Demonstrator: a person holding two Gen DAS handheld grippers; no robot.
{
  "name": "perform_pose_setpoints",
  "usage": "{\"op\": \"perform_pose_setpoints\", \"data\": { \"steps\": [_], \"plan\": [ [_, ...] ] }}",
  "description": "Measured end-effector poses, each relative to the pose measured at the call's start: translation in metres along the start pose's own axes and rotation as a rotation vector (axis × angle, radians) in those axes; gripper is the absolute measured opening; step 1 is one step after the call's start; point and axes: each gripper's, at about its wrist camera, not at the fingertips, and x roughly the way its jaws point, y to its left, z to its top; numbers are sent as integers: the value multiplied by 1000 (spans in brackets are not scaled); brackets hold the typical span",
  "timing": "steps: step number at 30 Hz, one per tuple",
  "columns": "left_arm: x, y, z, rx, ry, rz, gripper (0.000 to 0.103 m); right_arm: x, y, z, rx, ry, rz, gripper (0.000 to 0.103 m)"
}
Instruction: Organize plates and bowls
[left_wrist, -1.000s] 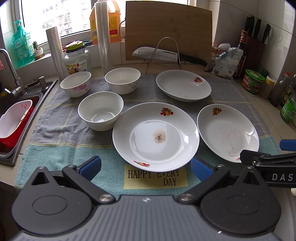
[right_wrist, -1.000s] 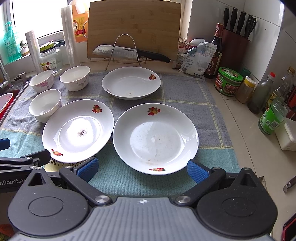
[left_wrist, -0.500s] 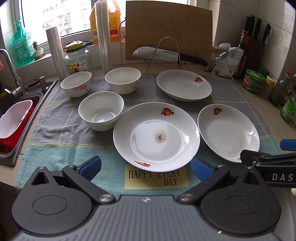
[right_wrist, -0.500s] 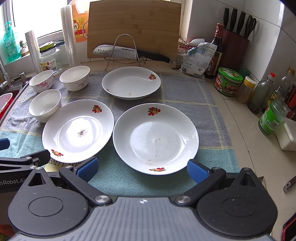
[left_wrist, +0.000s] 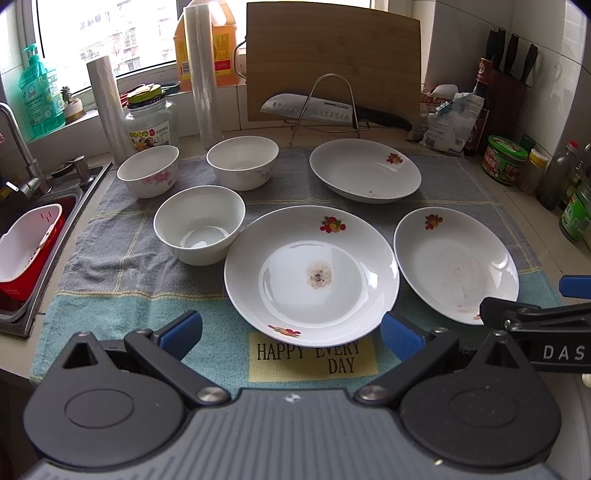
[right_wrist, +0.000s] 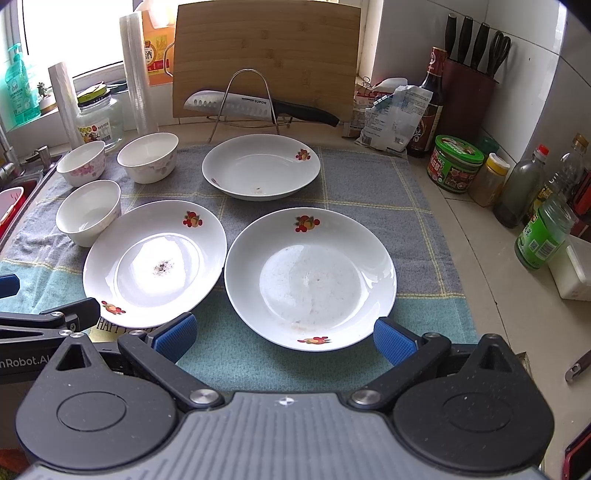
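Both grippers are spread wide with nothing between the fingers. The left gripper (left_wrist: 291, 332) hangs just short of the near rim of the stained plate (left_wrist: 312, 275); the right gripper (right_wrist: 282, 332) sits the same way in front of the right plate (right_wrist: 310, 278). Neither touches anything yet.

Layout on the towel (left_wrist: 122, 258) covering the bench:
- Stained plate and right plate sit side by side at the front, rims almost touching.
- Rear plate (left_wrist: 365, 170) lies behind them, apart, near the knife rack (left_wrist: 325, 103).
- Three bowls sit left: plain bowl (left_wrist: 199, 225) just beside the stained plate, floral bowl (left_wrist: 147, 171) and pale bowl (left_wrist: 242, 162) behind it.

Handling, my read:
- Glazed ceramic, so stiff, brittle and slick. A plate looks moderately heavy for a two-finger pinch.
- Plates are shallow with a raised, sloped rim. Pinch across the near rim, one finger over the lip and one under; the towel should give enough to slide the lower finger in.
- A rim grip is off-centre, so expect the far edge to droop. Lift slowly and keep it level.
- Bowls: pinch the wall, one finger inside and one outside. They look light and should nest.
- Set down gently when stacking; ceramic on ceramic chips.
- Food residue on the front plates may make the glaze greasier.
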Motion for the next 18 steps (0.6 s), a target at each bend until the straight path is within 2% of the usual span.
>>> {"op": "perform_pose_setpoints", "data": {
  "steps": [8,13,18],
  "plan": [
    [7,0,-3,8,-8,-24,102,4,-1,-5,-3,-17,-2,103],
    [11,-2,-8,13,-10,-49,102,0,-9,-10,21,-76,59,103],
    [15,-2,-12,9,-10,-64,102,4,-24,-18,18,-114,61,103]
  ]
}}
